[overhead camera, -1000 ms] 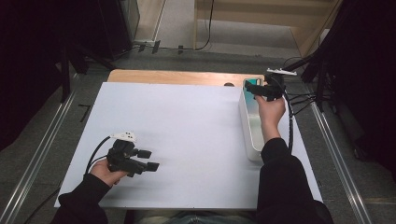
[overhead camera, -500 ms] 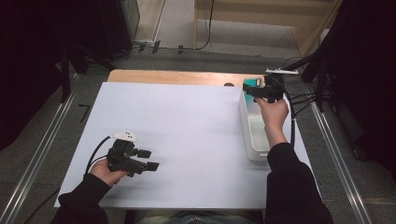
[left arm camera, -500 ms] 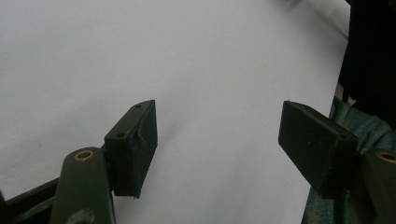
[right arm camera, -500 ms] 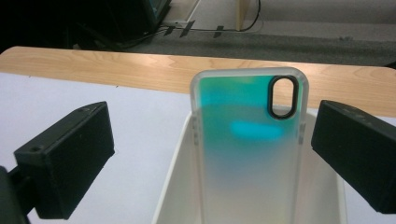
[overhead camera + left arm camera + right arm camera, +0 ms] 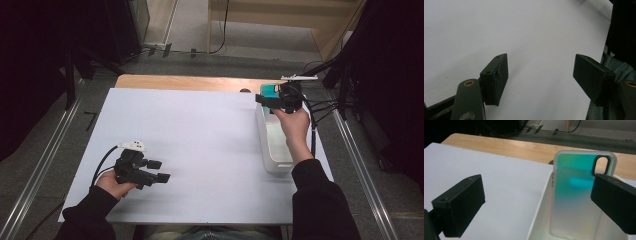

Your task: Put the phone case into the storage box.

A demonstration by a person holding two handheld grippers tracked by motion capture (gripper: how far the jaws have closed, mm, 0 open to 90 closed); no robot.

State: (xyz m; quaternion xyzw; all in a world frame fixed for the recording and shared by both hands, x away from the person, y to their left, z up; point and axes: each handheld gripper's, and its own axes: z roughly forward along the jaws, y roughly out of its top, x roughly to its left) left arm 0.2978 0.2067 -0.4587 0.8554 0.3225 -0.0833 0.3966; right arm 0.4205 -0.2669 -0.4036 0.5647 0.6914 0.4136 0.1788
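Right tongs [image 5: 537, 202] spread, nothing pinched, over the far end of the white bin [image 5: 537, 212] at the bench's [image 5: 210, 125] right edge. Phone case [image 5: 576, 195], teal-to-clear gradient with camera cutout, stands upright in the bin against its far wall. No brand or writing readable on it. Left tongs [image 5: 540, 75] spread, empty, over the bare white sheet [image 5: 511, 30].

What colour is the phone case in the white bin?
The phone case is teal-green fading to pale pinkish grey, clearest in the right gripper view.
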